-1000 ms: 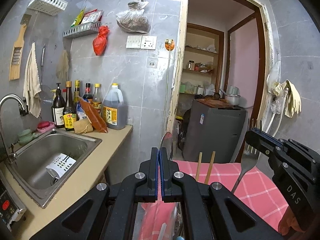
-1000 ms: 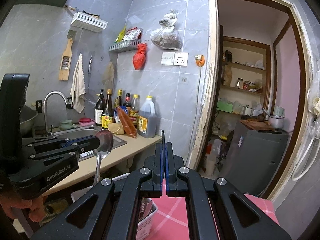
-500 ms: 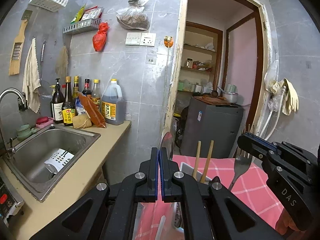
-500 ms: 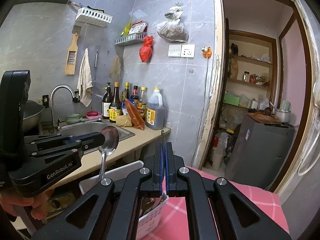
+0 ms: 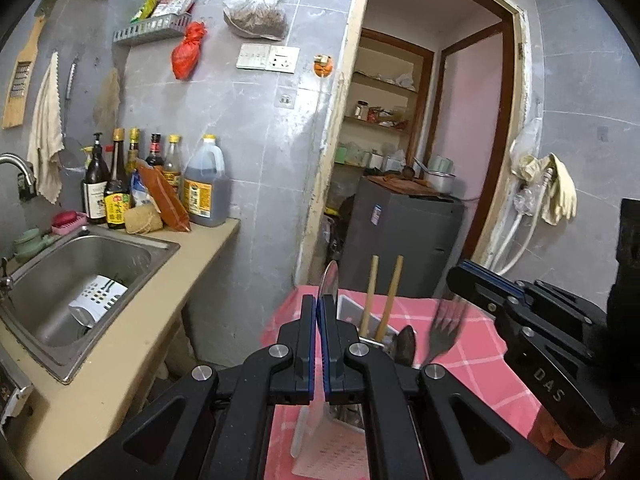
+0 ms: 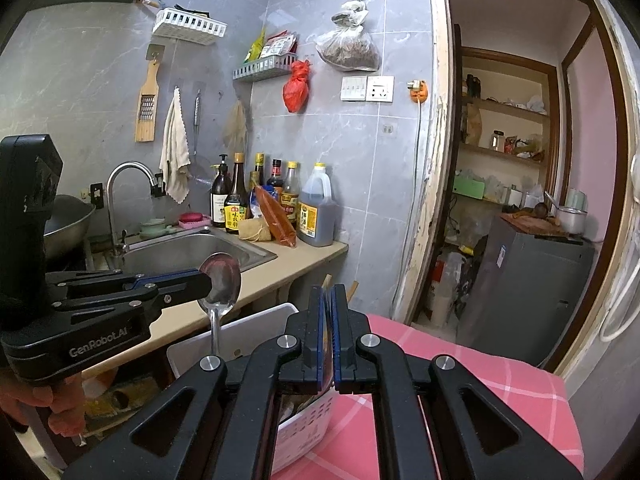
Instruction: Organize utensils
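Observation:
My left gripper [image 5: 320,305] is shut on a steel spoon [image 5: 329,285], seen edge-on between the pads. In the right wrist view that spoon [image 6: 221,280] stands bowl up, handle hanging down toward a white slotted basket [image 6: 256,330]. My right gripper [image 6: 328,298] is shut on a fork, only a thin edge showing there. In the left wrist view the fork [image 5: 444,330] is blurred, tines up, over the basket [image 5: 348,311]. The basket holds two wooden chopsticks [image 5: 385,300] and a dark spoon [image 5: 405,346].
The basket sits on a pink checked tablecloth [image 5: 480,354]. To the left run a beige counter [image 5: 132,332] and a steel sink [image 5: 60,280], with sauce bottles [image 5: 160,184] at the wall. Behind the table a doorway shows a grey appliance [image 5: 404,236].
Both views have tipped downward, so the basket and tablecloth show more. The spoon and fork have come lower toward the basket. Both grips are unchanged.

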The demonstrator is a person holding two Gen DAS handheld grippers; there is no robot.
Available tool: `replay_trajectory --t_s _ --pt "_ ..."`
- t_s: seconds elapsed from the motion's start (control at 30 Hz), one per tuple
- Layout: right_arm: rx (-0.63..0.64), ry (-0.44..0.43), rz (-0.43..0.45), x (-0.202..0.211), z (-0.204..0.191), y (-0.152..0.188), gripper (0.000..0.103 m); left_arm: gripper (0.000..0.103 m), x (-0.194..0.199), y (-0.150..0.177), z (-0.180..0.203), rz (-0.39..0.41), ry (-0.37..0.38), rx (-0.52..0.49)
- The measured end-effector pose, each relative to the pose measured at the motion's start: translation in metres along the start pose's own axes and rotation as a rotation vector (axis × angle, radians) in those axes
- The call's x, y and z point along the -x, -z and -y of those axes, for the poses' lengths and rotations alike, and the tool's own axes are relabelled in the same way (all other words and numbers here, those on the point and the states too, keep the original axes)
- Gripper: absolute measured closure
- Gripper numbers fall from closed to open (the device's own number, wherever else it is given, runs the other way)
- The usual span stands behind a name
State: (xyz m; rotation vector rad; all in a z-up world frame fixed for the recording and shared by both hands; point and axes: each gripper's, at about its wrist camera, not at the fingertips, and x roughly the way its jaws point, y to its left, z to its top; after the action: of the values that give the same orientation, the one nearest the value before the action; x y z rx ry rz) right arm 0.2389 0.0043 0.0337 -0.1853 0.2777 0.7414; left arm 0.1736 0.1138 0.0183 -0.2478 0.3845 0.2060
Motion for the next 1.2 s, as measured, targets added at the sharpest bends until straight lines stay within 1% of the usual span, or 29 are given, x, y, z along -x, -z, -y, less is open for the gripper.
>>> replay_trajectory --t_s 0.1,0.17,0.23,0.3,0.37,0.47,0.53,0.57,0.6,0.73,0.77,0.8,0.83,0.87,0.93,1.0,1.03,1.1,1.17,1.2 --pt "-0.01 0.0 -0.015 -0.001 0.001 0.001 0.099 0.1 0.001 0.001 0.0 -0.025 0.01 0.0" --pt "-0.02 0.004 -0.017 -0.001 0.003 0.001 0.098 0.099 0.002 0.002 -0.002 -0.04 0.026 0.026" --pt "-0.032 0.016 -0.013 0.002 0.005 0.001 0.093 0.099 0.003 0.002 -0.003 -0.05 0.032 0.036" --pt "-0.044 0.024 -0.006 0.005 0.007 0.001 0.079 0.098 0.004 0.003 -0.003 -0.056 0.041 0.042" --pt "-0.057 0.035 0.005 0.009 0.01 0.0 0.076 0.097 0.005 0.004 -0.002 -0.059 0.048 0.044" --pt "-0.065 0.058 0.009 0.013 0.012 0.0 0.076 0.095 0.006 0.005 0.0 -0.065 0.056 0.046" --pt "-0.076 0.072 0.011 0.017 0.015 -0.001 0.074 0.087 0.006 0.005 0.001 -0.069 0.058 0.049" --pt "-0.084 0.082 0.012 0.02 0.016 -0.001 0.071 0.085 0.007 0.005 0.001 -0.067 0.059 0.051" --pt "-0.091 0.089 0.015 0.022 0.018 0.0 0.067 0.081 0.009 0.006 0.002 -0.065 0.06 0.054" --pt "-0.119 0.124 0.027 0.034 0.025 0.001 0.058 0.068 0.016 0.006 0.004 -0.057 0.06 0.067" --pt "-0.125 0.133 0.027 0.038 0.027 0.001 0.052 0.066 0.018 0.006 0.006 -0.055 0.059 0.072" --pt "-0.132 0.142 0.029 0.041 0.029 0.001 0.045 0.061 0.021 0.006 0.007 -0.05 0.057 0.074" --pt "-0.143 0.155 0.034 0.045 0.032 0.002 0.043 0.055 0.023 0.005 0.008 -0.044 0.057 0.076" --pt "-0.152 0.166 0.04 0.05 0.034 0.002 0.039 0.052 0.027 0.005 0.009 -0.036 0.055 0.076" --pt "-0.165 0.189 0.048 0.058 0.038 0.003 0.035 0.04 0.032 0.005 0.011 -0.025 0.05 0.073" --pt "-0.178 0.209 0.05 0.065 0.042 0.004 0.029 0.032 0.037 0.004 0.014 -0.016 0.044 0.071" --pt "-0.19 0.221 0.054 0.071 0.045 0.005 0.028 0.028 0.04 0.004 0.016 -0.013 0.04 0.069" --pt "-0.21 0.243 0.063 0.08 0.051 0.007 0.02 0.021 0.044 0.004 0.019 -0.009 0.028 0.062" --pt "-0.226 0.262 0.066 0.088 0.055 0.009 0.016 0.016 0.05 0.004 0.023 -0.001 0.012 0.052" --pt "-0.238 0.272 0.067 0.094 0.058 0.011 0.014 0.011 0.053 0.003 0.023 0.002 0.006 0.049"
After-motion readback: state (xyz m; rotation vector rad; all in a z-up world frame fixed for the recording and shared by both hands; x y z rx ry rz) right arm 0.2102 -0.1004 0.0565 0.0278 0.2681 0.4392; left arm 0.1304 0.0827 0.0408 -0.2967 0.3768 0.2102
